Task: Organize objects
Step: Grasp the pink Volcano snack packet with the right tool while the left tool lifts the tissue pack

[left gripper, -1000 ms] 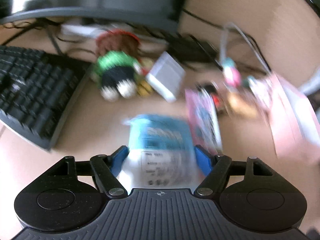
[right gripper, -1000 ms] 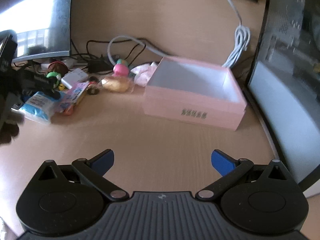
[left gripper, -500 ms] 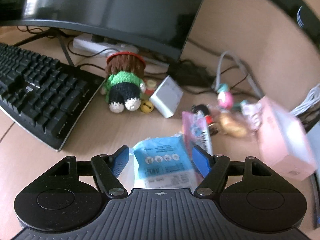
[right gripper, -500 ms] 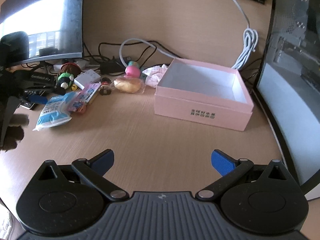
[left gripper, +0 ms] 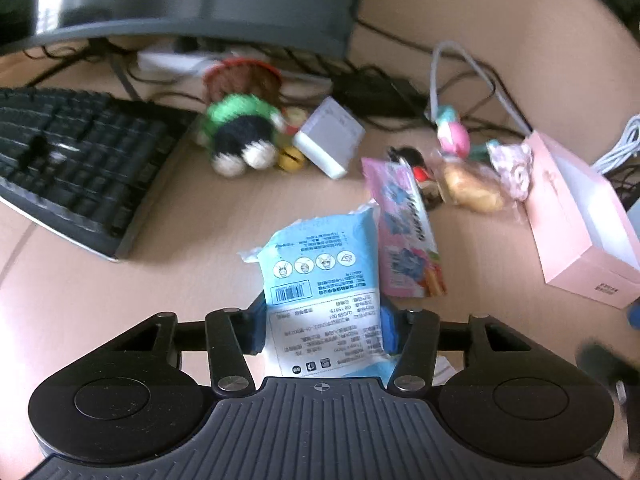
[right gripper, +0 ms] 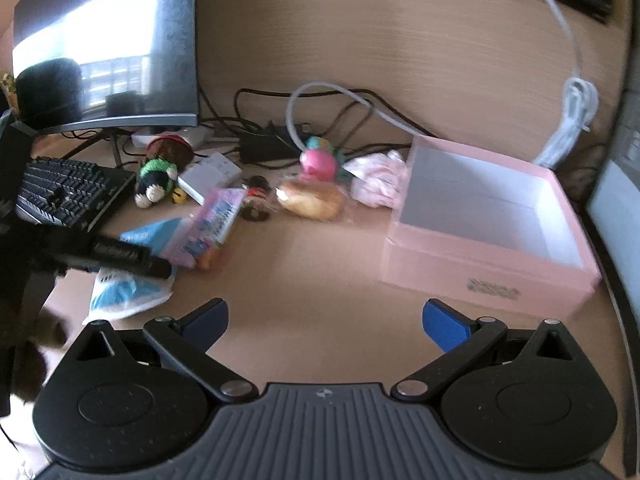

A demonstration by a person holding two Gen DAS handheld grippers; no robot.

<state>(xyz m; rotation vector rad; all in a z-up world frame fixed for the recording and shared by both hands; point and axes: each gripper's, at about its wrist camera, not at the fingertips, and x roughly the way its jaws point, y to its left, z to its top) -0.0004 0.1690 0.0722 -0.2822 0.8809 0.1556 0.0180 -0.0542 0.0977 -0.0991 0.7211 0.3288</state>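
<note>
Office or home desk setup. Light wood surface (right gripper: 320, 272) with a dark monitor (right gripper: 120, 52) at the back left, wood-look wall behind it. Black keyboard (right gripper: 68, 192) just in front of the monitor, below its stand. Tangle of black cables (right gripper: 256, 120) and a white power strip (right gripper: 176, 136) right of the monitor base, a grey cable (right gripper: 340, 96) looping further right. A second screen edge (right gripper: 616, 208) far right of the monitor. Between them, personal desk clutter: crochet doll (right gripper: 158, 172), white adapter block (right gripper: 210, 176), snack packets (right gripper: 212, 224), open pink box (right gripper: 492, 220).
</note>
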